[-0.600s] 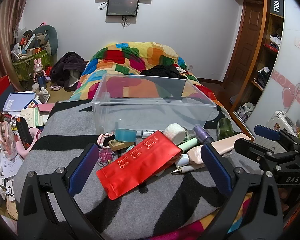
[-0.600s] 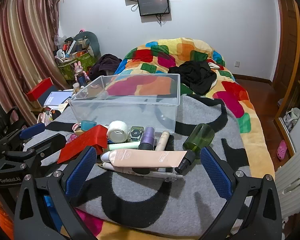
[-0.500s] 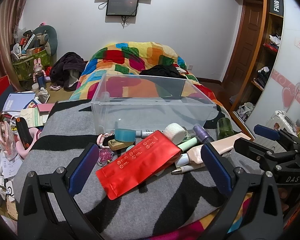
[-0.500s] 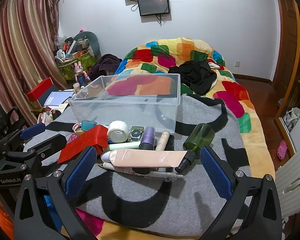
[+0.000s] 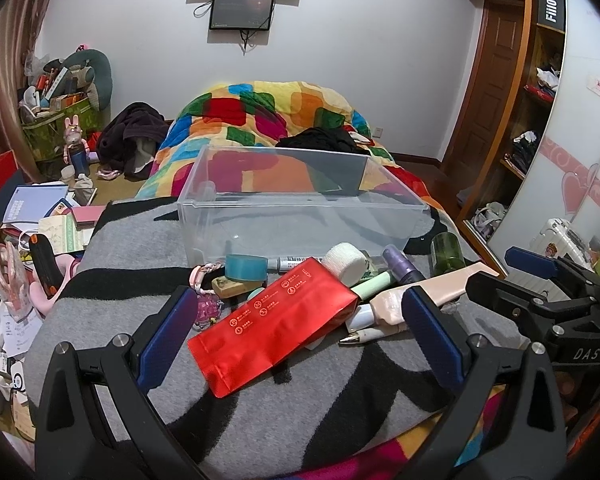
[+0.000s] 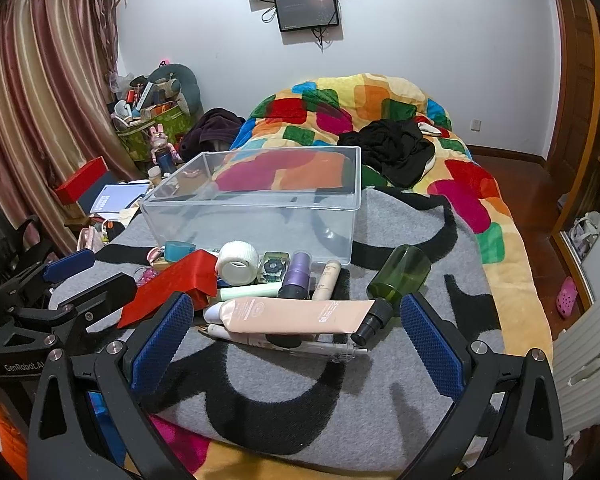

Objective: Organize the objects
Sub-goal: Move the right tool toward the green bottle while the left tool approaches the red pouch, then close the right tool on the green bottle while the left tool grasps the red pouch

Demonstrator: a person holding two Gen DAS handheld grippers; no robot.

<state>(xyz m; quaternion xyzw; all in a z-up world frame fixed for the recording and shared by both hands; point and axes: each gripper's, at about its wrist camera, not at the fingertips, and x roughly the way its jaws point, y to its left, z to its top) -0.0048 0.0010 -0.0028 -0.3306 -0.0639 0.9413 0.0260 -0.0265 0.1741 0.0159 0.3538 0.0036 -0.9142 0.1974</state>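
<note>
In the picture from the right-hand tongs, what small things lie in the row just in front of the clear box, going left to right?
Teal tape roll → white gauze roll → small patterned tin → purple bottle → slim beige tube → green bottle.

Clear bin (image 6: 256, 216) upright on grey blanket, far of clutter. Red pouch (image 5: 274, 322) flat, near left. Peach tube (image 6: 296, 316) lying crosswise, near. Green bottle (image 6: 400, 274) tipped over, right. White tape roll (image 6: 238, 262) against bin.

A bed (image 6: 480, 216) under a multicoloured patchwork quilt stands against a white wall (image 6: 420, 32). Above its head hang two dark screens (image 6: 306, 4). Striped curtains (image 6: 40, 92) hang left of the bed; a wooden door (image 5: 496, 80) and shelves stand to its right.
</note>
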